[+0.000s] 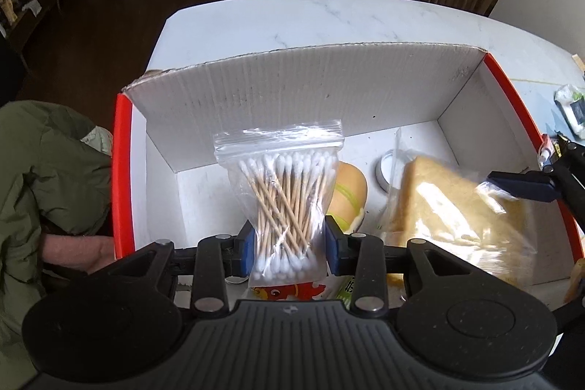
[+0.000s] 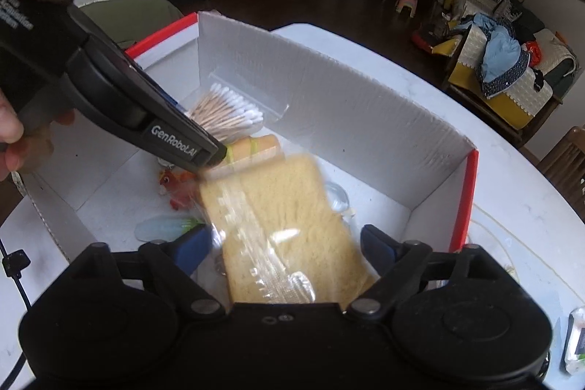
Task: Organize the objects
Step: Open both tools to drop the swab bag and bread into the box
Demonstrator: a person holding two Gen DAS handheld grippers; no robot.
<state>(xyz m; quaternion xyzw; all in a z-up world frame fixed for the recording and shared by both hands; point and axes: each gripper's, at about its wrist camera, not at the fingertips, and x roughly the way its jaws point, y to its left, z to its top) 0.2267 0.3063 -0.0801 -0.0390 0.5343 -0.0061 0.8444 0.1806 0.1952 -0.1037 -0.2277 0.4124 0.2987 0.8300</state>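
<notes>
Swabs — wooden-stemmed, white-tipped — fill a clear zip bag over the box.

The wrapped sponge is motion-blurred, its near end hidden.

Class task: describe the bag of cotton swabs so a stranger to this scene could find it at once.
Find the open cardboard box with red edges on the white table. Above its floor, the left hand-held gripper pinches a clear zip bag of cotton swabs. Unlike the yellow sponge beside it, it shows wooden sticks with white tips.
</notes>
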